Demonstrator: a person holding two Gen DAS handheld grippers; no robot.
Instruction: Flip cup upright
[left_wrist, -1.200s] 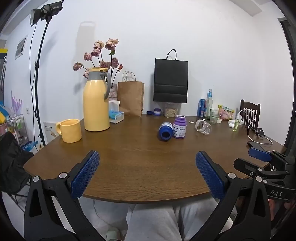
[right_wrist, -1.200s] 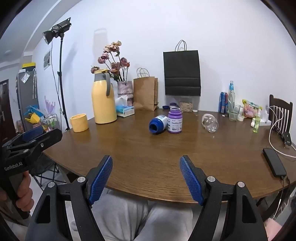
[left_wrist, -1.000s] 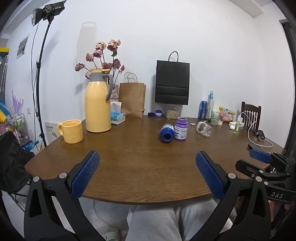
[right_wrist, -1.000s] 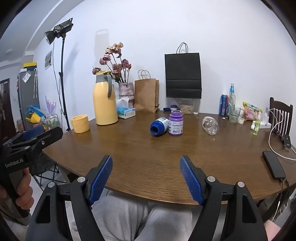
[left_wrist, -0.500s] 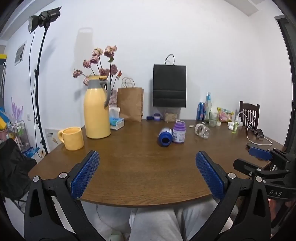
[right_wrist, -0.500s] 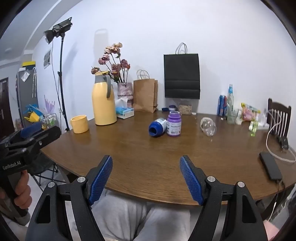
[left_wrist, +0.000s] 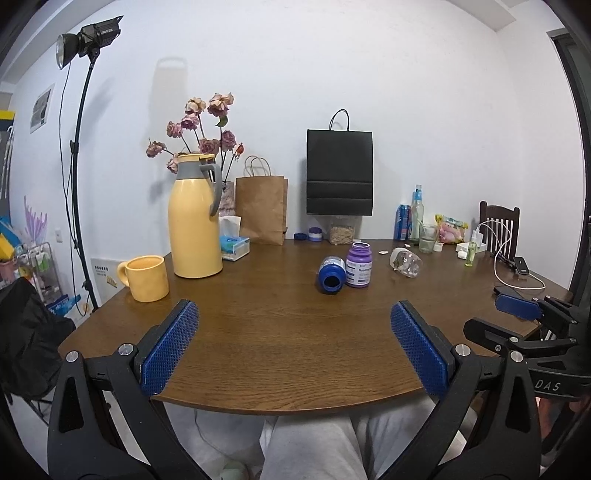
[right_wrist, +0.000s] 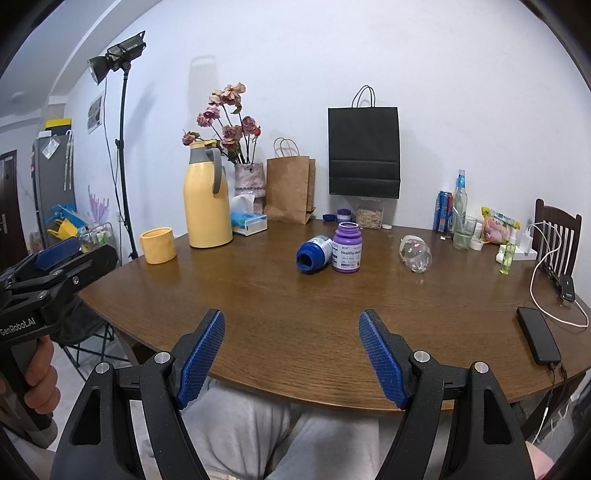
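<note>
A blue open-mouthed cup-like container (left_wrist: 331, 275) lies on its side mid-table, its mouth toward me; it also shows in the right wrist view (right_wrist: 313, 254). A clear glass cup (left_wrist: 405, 261) lies tipped over to its right, also in the right wrist view (right_wrist: 416, 253). A yellow mug (left_wrist: 144, 273) stands upright at the left. My left gripper (left_wrist: 293, 345) is open and empty above the table's near edge. My right gripper (right_wrist: 291, 354) is open and empty, also at the near edge.
A purple bottle (right_wrist: 347, 247) stands touching the blue container. A yellow thermos (left_wrist: 195, 216), tissue box (left_wrist: 234, 245), paper bags, flowers and drinks stand at the back. A phone (right_wrist: 537, 340) with cable lies at the right. A wooden chair (right_wrist: 557, 233) stands at the far right.
Both views shifted slightly; the grippers stay open at the near edge. Nothing on the table moved.
</note>
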